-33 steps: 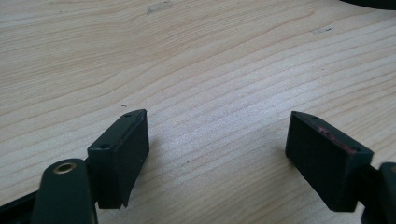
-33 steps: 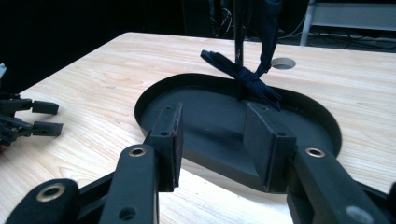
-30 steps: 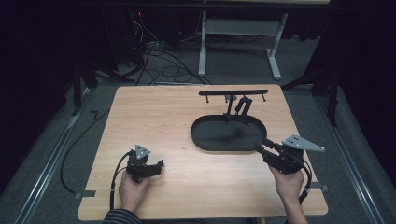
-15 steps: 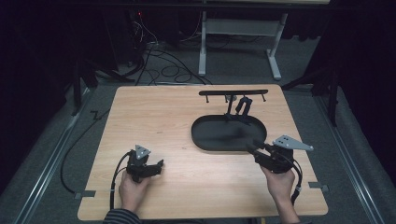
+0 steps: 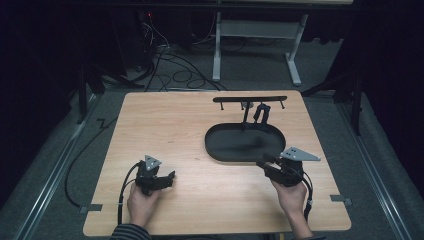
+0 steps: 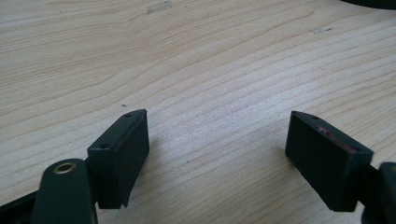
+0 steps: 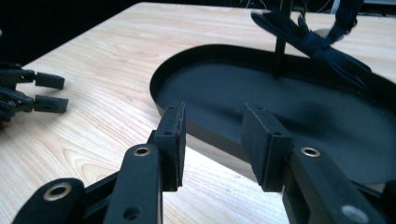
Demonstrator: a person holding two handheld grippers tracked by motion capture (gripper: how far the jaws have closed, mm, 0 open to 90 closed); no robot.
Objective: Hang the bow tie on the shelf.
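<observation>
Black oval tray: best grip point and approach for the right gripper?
Grip the tray's near rim, a thin raised wall facing the right gripper. Come in low from the person's side, one jaw inside, one outside. The stand's post rises at the far end, so keep away from there.

We find no text, label, brand, number or sign that can be read anywhere in these views. The desk shows plain wood grain, the black tray on it carries no marking, and the tongs' black pads bear only small screw holes.
</observation>
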